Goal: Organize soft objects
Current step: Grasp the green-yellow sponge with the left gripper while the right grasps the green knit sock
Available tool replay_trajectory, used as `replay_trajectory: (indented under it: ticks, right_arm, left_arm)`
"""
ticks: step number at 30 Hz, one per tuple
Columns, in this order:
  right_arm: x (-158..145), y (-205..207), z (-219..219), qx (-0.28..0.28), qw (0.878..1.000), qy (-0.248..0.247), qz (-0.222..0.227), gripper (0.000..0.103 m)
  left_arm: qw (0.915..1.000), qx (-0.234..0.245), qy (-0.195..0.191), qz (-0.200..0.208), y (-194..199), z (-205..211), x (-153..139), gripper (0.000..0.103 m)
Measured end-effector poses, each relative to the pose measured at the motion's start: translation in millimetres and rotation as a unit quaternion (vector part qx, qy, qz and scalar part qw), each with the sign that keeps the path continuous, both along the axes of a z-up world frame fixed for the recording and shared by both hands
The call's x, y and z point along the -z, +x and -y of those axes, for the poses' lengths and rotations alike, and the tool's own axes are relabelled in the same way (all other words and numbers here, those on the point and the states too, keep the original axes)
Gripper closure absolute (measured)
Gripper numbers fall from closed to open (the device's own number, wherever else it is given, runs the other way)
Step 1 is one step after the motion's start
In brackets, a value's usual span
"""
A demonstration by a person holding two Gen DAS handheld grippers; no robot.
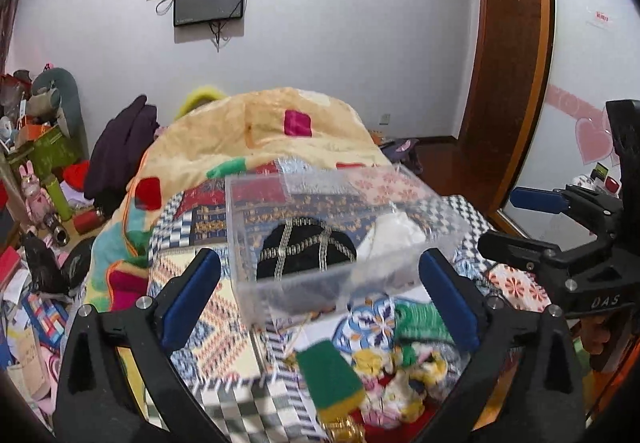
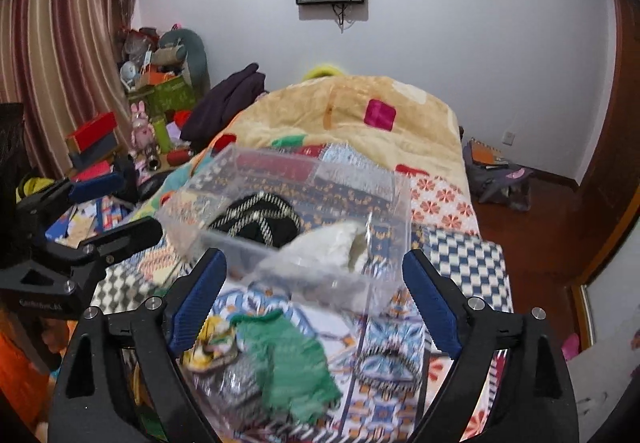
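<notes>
A clear plastic box (image 1: pixel 320 275) (image 2: pixel 394 199) stands on the patterned bedspread (image 1: pixel 200 339). Inside lie a black cloth with silver lattice trim (image 1: pixel 306 249) (image 2: pixel 258 219) and a white soft item (image 1: pixel 394 233) (image 2: pixel 332 243). In front of the box lie a green knitted item (image 2: pixel 290 363) (image 1: pixel 420 321), a green pouch with yellow edge (image 1: pixel 330 375) and a floral yellow cloth (image 1: pixel 400 379). My left gripper (image 1: pixel 320 307) is open, its fingers on either side of the box's near end. My right gripper (image 2: pixel 316 303) is open, above the green knit and just short of the box.
A beige quilt with coloured patches (image 1: pixel 260 131) is heaped at the bed's far end. A dark garment (image 2: pixel 228 99) hangs at its left. Cluttered boxes and toys (image 2: pixel 156 99) fill the left side. A wooden door frame (image 1: pixel 516 63) stands right, bags (image 2: pixel 496 175) on the floor.
</notes>
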State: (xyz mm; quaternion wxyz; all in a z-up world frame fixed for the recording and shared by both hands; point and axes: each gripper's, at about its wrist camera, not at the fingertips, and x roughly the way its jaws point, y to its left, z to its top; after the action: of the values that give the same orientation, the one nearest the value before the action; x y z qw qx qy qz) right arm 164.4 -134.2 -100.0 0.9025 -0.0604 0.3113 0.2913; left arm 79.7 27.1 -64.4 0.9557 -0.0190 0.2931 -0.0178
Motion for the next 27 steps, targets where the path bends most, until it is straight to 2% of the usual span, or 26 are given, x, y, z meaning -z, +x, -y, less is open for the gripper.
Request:
replay_trajectory:
  ticks: [3, 6, 9, 13, 17, 21, 23, 27]
  right_arm:
    - [13.3, -5.6, -0.2, 0.000, 1.000, -0.009, -0.013, 0.015]
    - [29.8, -8.5, 6.3, 0.024, 0.999, -0.008, -0.029, 0.015]
    - [45.4, -5.7, 14.2, 0.022, 0.997, 0.012, -0.070, 0.015]
    - [57.8, -3.1, 16.2, 0.017, 0.996, 0.013, -0.091, 0.022]
    - [68.5, -1.4, 10.5, 0.004, 0.994, 0.009, -0.107, 0.031]
    - [77.2, -3.6, 4.0, -0.006, 0.993, -0.001, -0.116, 0.042]
    - [80.4, -3.3, 2.1, -0.011, 0.993, -0.001, -0.122, 0.052]
    - [81.9, -3.1, 3.2, -0.015, 0.992, 0.003, -0.126, 0.063]
  left_arm:
    - [0.9998, 0.000, -0.001, -0.021, -5.7, 1.7, 15.1, 0.002]
    - [0.9992, -0.007, 0.006, -0.038, -10.8, 3.2, 30.4, 0.002]
    - [0.9984, -0.011, 0.005, -0.055, -12.9, 3.4, 45.5, 0.002]
    - [0.9975, -0.014, -0.003, -0.069, -14.1, 3.1, 62.2, 0.003]
    - [0.9960, -0.007, -0.014, -0.087, -11.5, 1.2, 74.3, 0.019]
    - [0.9952, -0.001, -0.027, -0.094, -7.7, -0.9, 81.2, 0.028]
    - [0.9945, 0.004, -0.033, -0.099, -6.4, -1.3, 84.3, 0.037]
    - [0.9928, 0.015, -0.048, -0.108, -4.5, -0.8, 88.7, 0.055]
